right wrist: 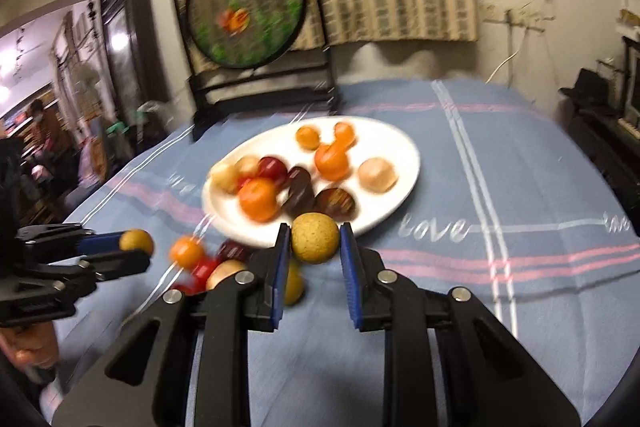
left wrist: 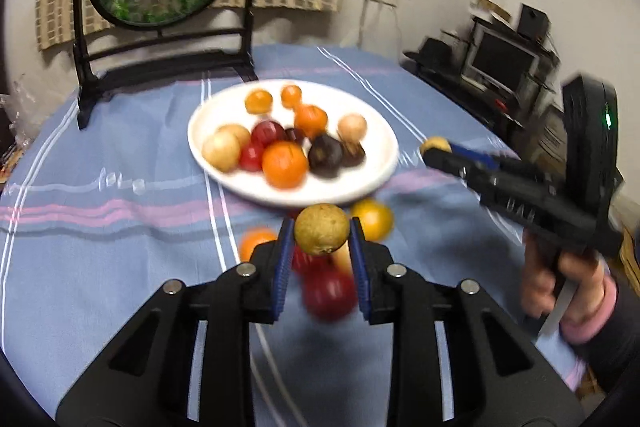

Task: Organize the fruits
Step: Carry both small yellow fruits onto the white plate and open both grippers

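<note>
Both tools are loaded: the left tool (left wrist: 321, 233) is clamped on a brownish-yellow round fruit (left wrist: 321, 234), and the right tool (right wrist: 315, 237) is clamped on a similar tan fruit (right wrist: 314, 237), each pinched between blue pads. From the left tool's view, the white plate (left wrist: 360, 183) lies at twelve o'clock on the table's blue striped cloth (left wrist: 100, 247), already carrying oranges, red and dark fruits and a few pale ones. The right tool reaches in from three o'clock, its fruit just off the plate's rim. Loose fruit (right wrist: 186, 251) sits on the cloth at the plate's near edge, under and beside the tools: an orange one, red ones and a yellow one, all blurred.

My reading is that this is the carrying step, with both fruits headed for the plate. Next, each tool needs to move over a bare patch of plate, lower, and part its jaws gently so nothing rolls off.
</note>
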A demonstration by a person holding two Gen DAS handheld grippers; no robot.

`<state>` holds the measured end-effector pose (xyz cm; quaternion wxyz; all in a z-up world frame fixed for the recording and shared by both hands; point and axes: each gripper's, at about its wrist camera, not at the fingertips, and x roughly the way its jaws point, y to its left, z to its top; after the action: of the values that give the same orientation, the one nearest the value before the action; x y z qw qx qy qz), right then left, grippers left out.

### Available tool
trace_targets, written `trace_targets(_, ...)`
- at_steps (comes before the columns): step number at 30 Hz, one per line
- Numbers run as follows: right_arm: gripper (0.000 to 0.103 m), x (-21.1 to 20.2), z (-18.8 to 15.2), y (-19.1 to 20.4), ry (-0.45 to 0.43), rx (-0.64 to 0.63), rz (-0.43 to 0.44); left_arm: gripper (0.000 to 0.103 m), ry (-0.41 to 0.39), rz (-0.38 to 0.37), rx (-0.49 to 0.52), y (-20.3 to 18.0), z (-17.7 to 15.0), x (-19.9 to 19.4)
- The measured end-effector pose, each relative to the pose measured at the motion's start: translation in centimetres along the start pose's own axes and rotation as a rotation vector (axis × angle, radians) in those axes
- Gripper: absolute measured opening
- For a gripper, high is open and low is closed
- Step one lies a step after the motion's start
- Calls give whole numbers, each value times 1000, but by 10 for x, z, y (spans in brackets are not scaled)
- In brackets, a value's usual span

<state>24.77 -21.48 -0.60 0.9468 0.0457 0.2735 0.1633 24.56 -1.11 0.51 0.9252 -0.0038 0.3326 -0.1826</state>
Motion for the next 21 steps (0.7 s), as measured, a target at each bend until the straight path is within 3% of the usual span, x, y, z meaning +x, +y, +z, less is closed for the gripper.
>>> trace_targets(8, 25, 44, 34, -15, -58, 55, -61, 28, -40, 71, 32, 0, 57, 47)
trace_targets(12, 25, 78, 52, -25, -20, 106, -41, 28, 1, 107, -7, 16, 84, 87)
trace_targets(19, 25, 115, 60, -27, 35, 101, -15, 28, 52, 161, -3, 28, 101, 132)
trace_targets(21, 25, 119, 62, -28, 48, 100, 3, 37, 44, 177, -10, 30, 102, 131)
